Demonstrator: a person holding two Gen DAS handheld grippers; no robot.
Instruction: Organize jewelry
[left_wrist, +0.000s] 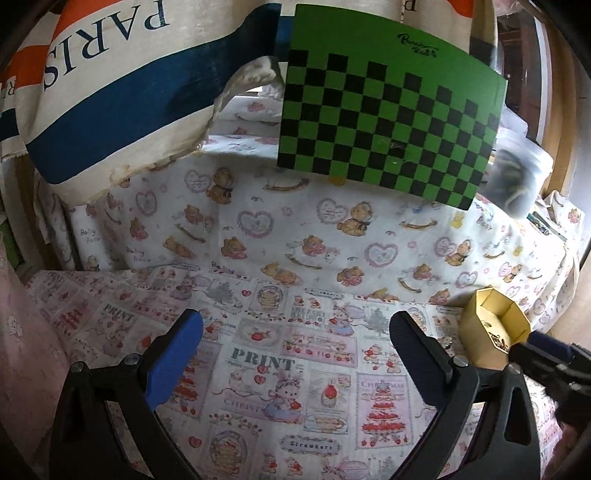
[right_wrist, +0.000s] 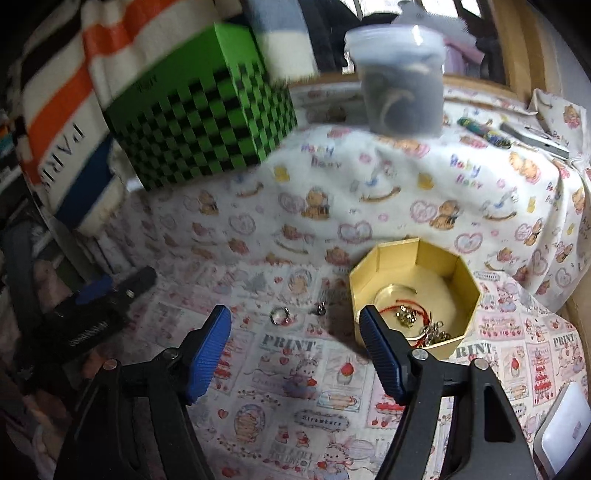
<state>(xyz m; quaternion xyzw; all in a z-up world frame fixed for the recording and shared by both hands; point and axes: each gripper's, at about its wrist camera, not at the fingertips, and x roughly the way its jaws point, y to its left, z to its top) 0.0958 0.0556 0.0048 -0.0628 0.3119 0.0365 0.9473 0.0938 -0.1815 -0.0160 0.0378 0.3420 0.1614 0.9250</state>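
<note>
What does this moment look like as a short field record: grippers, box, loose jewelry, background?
left gripper: open, holding nothing, over the printed cloth
right gripper: open, holding nothing, just left of the box
box: yellow, eight-sided, lid off, standing on the cloth
box contents: red cord and metal trinkets
loose jewelry: ring and small metal piece on the cloth, left of the box
background: green checkered board, plastic jar
task state: ring and small piece not yet in the box

Left tool (left_wrist: 295, 354) gapes empty beside gold box (left_wrist: 493, 325).
</note>
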